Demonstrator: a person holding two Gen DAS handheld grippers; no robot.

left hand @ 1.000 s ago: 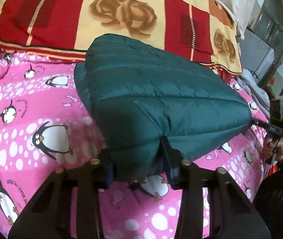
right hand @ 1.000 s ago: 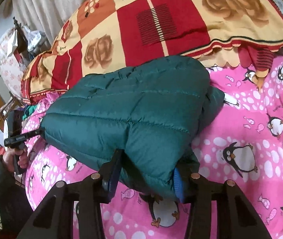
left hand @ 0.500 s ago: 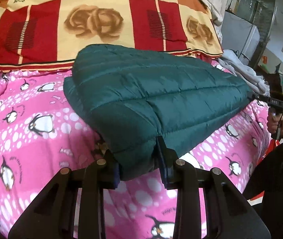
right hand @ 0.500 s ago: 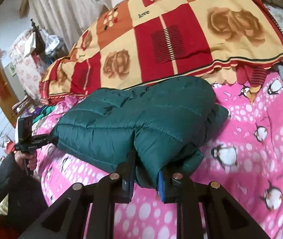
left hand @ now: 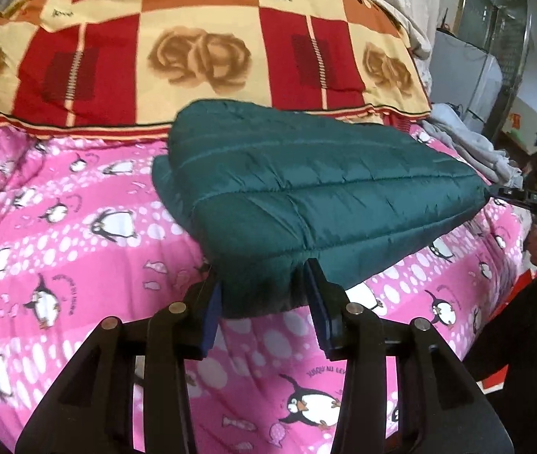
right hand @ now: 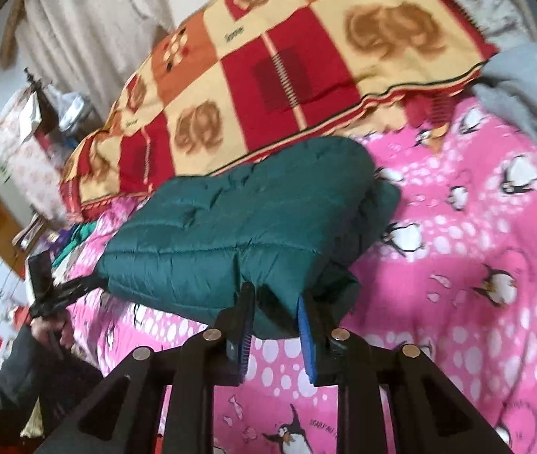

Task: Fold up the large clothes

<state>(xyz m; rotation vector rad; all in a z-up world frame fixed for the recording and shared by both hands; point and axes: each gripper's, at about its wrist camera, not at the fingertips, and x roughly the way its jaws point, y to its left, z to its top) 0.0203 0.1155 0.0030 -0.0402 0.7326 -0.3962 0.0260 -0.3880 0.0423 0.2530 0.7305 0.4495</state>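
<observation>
A dark green quilted jacket (left hand: 306, 181) lies folded over on the pink penguin bedspread (left hand: 79, 246). My left gripper (left hand: 263, 283) is shut on one near corner of the jacket and holds it lifted. My right gripper (right hand: 274, 302) is shut on the other near corner of the jacket (right hand: 238, 219). The far part of the jacket rests on the bed. Each view shows the other gripper at the jacket's far corner: the right gripper (left hand: 525, 198) at the right edge, the left gripper (right hand: 56, 291) at the left edge.
A red, cream and orange rose-patterned blanket (left hand: 193, 49) lies across the back of the bed. Grey cloth (left hand: 469, 143) is piled at the bed's right side. Furniture and clutter (right hand: 34, 113) stand beyond the bed's left end.
Both grippers have risen and pulled back with the jacket corners. The near edge of the jacket now hangs higher above the bedspread. Both jaws have stayed shut on the fabric.
</observation>
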